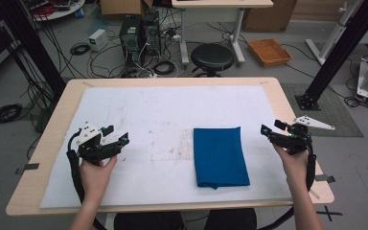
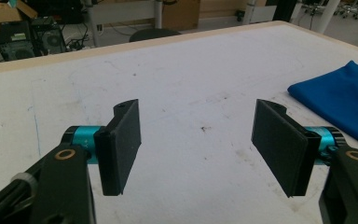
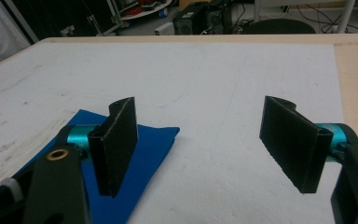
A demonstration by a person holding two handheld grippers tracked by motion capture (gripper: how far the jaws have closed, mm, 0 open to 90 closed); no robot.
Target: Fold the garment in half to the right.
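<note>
A folded blue cloth (image 1: 220, 156) lies flat on the white mat (image 1: 163, 115), right of the table's middle. My left gripper (image 1: 117, 136) hovers over the mat's left part, well apart from the cloth, with its jaws wide open and nothing between them. In the left gripper view the open left gripper (image 2: 200, 144) has the cloth (image 2: 340, 100) off at the right edge. My right gripper (image 1: 268, 132) is held at the mat's right edge, just right of the cloth, open and empty. In the right gripper view the right gripper (image 3: 205, 144) is open, and the cloth (image 3: 154, 144) lies behind its left jaw.
The mat covers most of a light wooden table (image 1: 287, 103). Beyond the far edge stand a black stool (image 1: 212, 56), computer towers (image 1: 139, 33) with tangled cables, and an orange tray (image 1: 269, 51) on the floor. A black frame post (image 1: 338, 52) rises at the right.
</note>
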